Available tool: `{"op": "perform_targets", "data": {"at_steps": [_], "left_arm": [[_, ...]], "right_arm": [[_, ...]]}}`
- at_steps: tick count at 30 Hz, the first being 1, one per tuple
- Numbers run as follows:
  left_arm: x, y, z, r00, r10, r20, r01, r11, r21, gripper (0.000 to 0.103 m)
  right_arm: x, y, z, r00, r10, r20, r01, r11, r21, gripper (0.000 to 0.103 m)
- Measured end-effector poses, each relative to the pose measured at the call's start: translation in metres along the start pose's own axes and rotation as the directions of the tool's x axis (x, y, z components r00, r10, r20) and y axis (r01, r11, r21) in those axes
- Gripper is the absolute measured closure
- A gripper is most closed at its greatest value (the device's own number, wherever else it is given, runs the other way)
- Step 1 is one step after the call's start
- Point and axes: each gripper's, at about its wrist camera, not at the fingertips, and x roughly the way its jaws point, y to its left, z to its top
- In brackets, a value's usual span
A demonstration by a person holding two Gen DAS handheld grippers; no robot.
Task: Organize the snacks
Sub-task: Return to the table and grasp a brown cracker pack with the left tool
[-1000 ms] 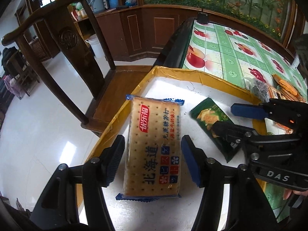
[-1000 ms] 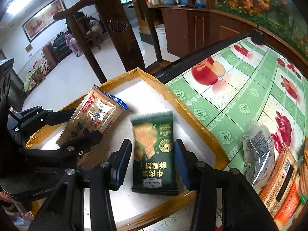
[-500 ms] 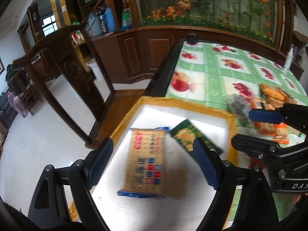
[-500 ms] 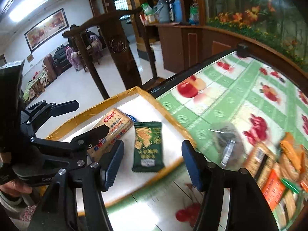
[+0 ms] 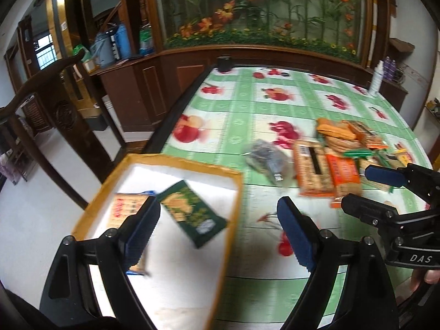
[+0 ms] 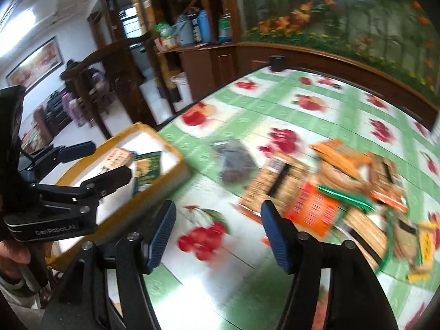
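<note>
Snacks: a green packet (image 5: 192, 213) and a tan cracker packet (image 5: 123, 209) lie in the yellow-rimmed tray (image 5: 236, 192) at lower left; a pile of packets (image 5: 338, 154) sits right of centre on the fruit-print tablecloth (image 5: 247, 110). Left gripper (image 5: 217, 231) and right gripper (image 6: 218, 236) have just been opening, jaws apart, nothing between them.

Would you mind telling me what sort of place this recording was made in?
Most likely a family home's dining or living room: a table under a fruit-print tablecloth, carved wooden chairs, and a wooden sideboard holding thermos flasks.
</note>
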Motion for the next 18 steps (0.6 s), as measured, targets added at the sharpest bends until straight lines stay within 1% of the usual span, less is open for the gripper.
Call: {"op": "perform_targets", "data": {"at_steps": [4,11,15,18], "left_arm": [[-0.002,-0.018,0.003,1.0,-0.02,0.0,0.02,1.0,0.019,0.016],[0.008,-0.038,0.01,0.997,-0.072,-0.026,0.072,0.997,-0.019,0.016],[0.02,-0.047,0.015,0.996,-0.075,-0.045,0.074,0.997,-0.035,0.016],[0.031,-0.057,0.02,0.992,-0.103,-0.068,0.1,0.994,-0.045,0.016]], "right_arm": [[-0.01,-0.023,-0.014,0.999,-0.047,-0.006,0.047,0.998,0.041,0.03],[-0.025,-0.062,-0.038,0.996,-0.089,-0.028,0.092,0.988,0.127,0.03],[-0.028,-0.078,-0.046,0.996,-0.087,-0.03,0.09,0.983,0.16,0.03],[-0.031,-0.083,-0.05,0.995,-0.092,-0.029,0.095,0.982,0.165,0.03]]}}
